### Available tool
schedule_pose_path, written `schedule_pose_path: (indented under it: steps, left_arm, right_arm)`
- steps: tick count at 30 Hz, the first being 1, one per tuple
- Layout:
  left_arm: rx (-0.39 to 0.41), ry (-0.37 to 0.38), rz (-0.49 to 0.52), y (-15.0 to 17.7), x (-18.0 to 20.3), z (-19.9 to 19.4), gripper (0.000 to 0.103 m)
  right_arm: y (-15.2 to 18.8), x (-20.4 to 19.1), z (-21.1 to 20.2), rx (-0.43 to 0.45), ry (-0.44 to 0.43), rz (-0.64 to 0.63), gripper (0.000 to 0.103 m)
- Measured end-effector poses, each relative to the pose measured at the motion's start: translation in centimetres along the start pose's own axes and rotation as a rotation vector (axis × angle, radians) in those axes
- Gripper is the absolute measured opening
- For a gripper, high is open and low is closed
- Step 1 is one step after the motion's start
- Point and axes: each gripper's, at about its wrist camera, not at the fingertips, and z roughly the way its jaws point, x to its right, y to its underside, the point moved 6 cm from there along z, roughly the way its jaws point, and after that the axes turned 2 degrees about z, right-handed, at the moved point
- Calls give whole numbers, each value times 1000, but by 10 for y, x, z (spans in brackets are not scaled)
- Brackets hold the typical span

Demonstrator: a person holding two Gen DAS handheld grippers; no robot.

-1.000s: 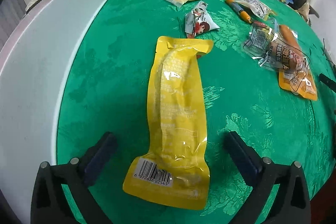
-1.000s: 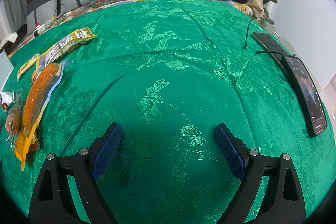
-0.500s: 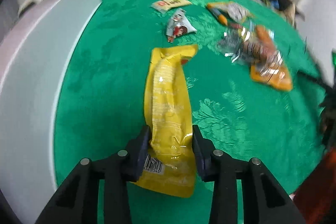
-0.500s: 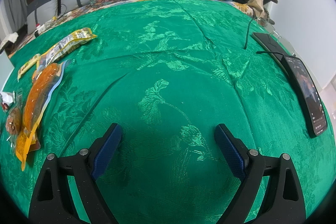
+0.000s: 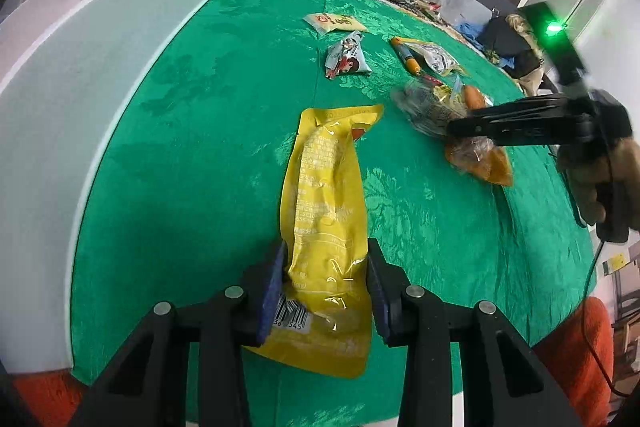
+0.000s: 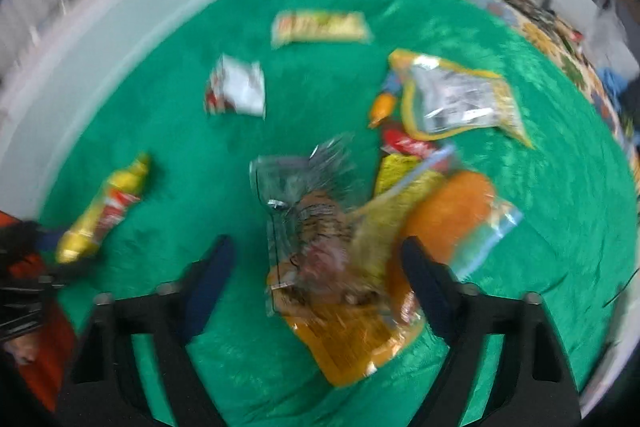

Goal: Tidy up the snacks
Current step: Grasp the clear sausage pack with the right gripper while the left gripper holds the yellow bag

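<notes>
My left gripper point(image 5: 326, 287) is shut on the near end of a long yellow snack pouch point(image 5: 326, 203) that lies on the green cloth; the pouch also shows in the right wrist view point(image 6: 102, 211). My right gripper point(image 6: 316, 281) is open above a pile of snacks: a clear packet with a brown snack point(image 6: 310, 211) and an orange pouch point(image 6: 448, 215). In the left wrist view the right gripper point(image 5: 520, 127) hovers over that pile point(image 5: 432, 107). The right wrist view is blurred.
A white box wall point(image 5: 80, 75) stands along the left. More snacks lie further back: a white-red packet point(image 5: 348, 57), a pale yellow bar point(image 5: 334, 22) and a clear yellow-edged bag point(image 5: 434, 57). Cushions and clothes lie beyond the cloth.
My left gripper has closed on the yellow pouch. My right gripper has swung from bare cloth to above the snack pile, still open.
</notes>
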Motion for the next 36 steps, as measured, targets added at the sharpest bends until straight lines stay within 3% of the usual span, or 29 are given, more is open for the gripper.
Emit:
schedule_pose_path:
  steps: [1,3,4,5,6,8,12,14,16,19,20,21,22,26,28,29,31,36]
  left_arm:
    - [4,5,0,1,-1,-1,38]
    - [12,21,-10,1,-3,-4,38]
    - [17,29,-18,-1,-5,-4,38]
    - [22,38,-26,-2,-6,-4,38]
    - [24,46,-34,-3,-6,-3,37]
    - [26,60,-51,-3,-8,-3,37]
    - [30,64,-55,-3,-8,-4,37]
    - [33,64,-55,-2,-9,-5,37]
    - [36,64,-55,-1,-10,-5,37]
    - [42,63,-53,-2,-10,-5,37]
    - [45,59,-47,-2,-9,-4,37]
    - [48,56,-42,-3,-8,-4,37]
    - [48,53,-38,-3,-7,-3,37]
    - [49,50,-23,-3,-7,-4,37]
    - [50,61,-40,-4,-9,-4,37]
    - [53,66,-51,-4,-11,-5,37]
    - [59,76,-65,-4,-12,-6,37]
    - [87,95,-89,-8,-13,-15,36]
  right_arm:
    - [2,-1,7,-52,30,-8,43]
    - [3,0,0,-57,-2,38,37]
    - [5,3,-7,-56,-14,65,26]
    - [8,6,-16,-42,-34,98,4]
    - [11,13,-25,-25,-49,150,3]
    - [16,21,-38,14,-109,228,3]
    - [26,24,-38,9,-112,283,6]
    - [22,18,-40,48,-117,270,11]
    - [17,4,-38,50,-94,227,23]
    - [18,-17,-24,-11,-48,203,23]
    - [18,-19,-15,-39,-44,233,27]
    - [19,-20,-7,-58,-51,284,42]
    - [20,-18,1,-62,-26,340,45]
    - [14,-8,5,-23,-20,460,42]
    - [13,-7,0,-32,-37,449,32]
    - [13,-3,-7,-22,-67,468,27]
    - [19,7,-16,-24,-148,553,27]
    - [37,19,-35,22,-255,646,27]
